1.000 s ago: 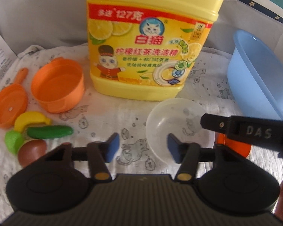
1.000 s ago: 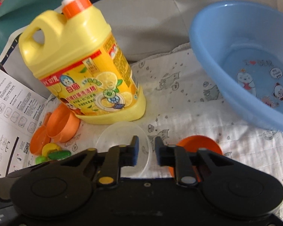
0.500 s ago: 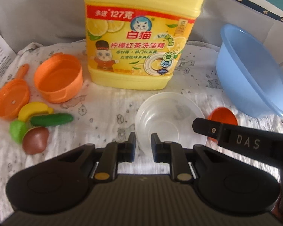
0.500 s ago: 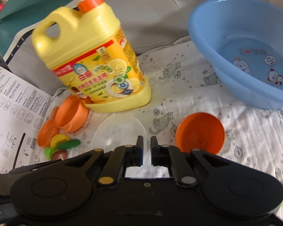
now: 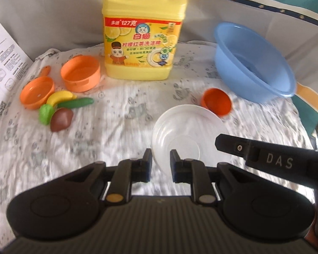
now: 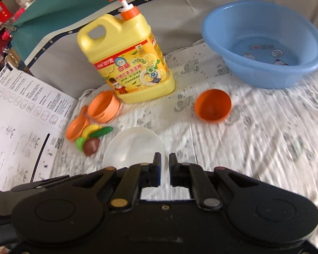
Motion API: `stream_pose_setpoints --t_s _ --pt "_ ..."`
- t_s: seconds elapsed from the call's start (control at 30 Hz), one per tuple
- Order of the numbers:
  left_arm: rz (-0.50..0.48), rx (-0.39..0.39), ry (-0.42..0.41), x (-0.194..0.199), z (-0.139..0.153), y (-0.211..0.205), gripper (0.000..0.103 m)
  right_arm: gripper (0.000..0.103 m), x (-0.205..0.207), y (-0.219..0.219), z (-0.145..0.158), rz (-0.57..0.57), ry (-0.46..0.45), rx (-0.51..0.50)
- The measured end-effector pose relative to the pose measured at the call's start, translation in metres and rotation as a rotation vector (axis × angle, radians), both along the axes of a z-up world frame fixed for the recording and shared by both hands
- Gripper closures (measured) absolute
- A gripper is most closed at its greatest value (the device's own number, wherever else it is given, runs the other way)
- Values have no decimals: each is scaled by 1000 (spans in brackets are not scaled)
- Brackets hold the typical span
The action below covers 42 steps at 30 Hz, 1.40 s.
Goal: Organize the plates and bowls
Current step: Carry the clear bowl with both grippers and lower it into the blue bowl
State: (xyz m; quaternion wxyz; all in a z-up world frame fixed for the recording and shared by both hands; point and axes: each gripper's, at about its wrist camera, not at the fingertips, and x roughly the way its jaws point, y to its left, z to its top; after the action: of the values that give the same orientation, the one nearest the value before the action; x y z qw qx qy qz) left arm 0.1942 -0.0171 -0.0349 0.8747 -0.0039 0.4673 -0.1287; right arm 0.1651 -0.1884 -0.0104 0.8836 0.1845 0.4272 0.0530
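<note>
From left to right, the clear bowl (image 5: 186, 135) is shown clamped at its near rim by the newly closed left tongs (image 5: 161, 165) and, seemingly, the right tongs (image 6: 165, 170), lifted off the patterned cloth (image 5: 116, 110) for relocation.

Yellow detergent jug (image 5: 141, 40), toy fruit (image 5: 59, 108)

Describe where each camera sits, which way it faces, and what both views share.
Left wrist: on the left claw, angled down across the cloth; claw shut on the clear bowl; right claw's finger intrudes.
Right wrist: on the right claw, angled down; shut on the same bowl's rim.
Shared: detergent jug, blue basin, orange bowl.
</note>
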Motion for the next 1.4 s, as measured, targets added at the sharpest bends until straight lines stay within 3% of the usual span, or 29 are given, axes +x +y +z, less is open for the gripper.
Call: stream_pose_setpoints --t_s 0.3,0.7,1.1,1.4 --pt "-29 -1 -34 -73 24 1 86 95 -68 3 12 5 5 -9" --pt "-71 -13 -4 -139 17 3 85 94 -135 1 2 14 52 -2" --pt "-89 -15 58 -165 -2 7 83 92 -169 3 -16 30 106 3" --pt "-99 -2 92 -165 -15 4 82 91 -170 2 -24 28 134 9"
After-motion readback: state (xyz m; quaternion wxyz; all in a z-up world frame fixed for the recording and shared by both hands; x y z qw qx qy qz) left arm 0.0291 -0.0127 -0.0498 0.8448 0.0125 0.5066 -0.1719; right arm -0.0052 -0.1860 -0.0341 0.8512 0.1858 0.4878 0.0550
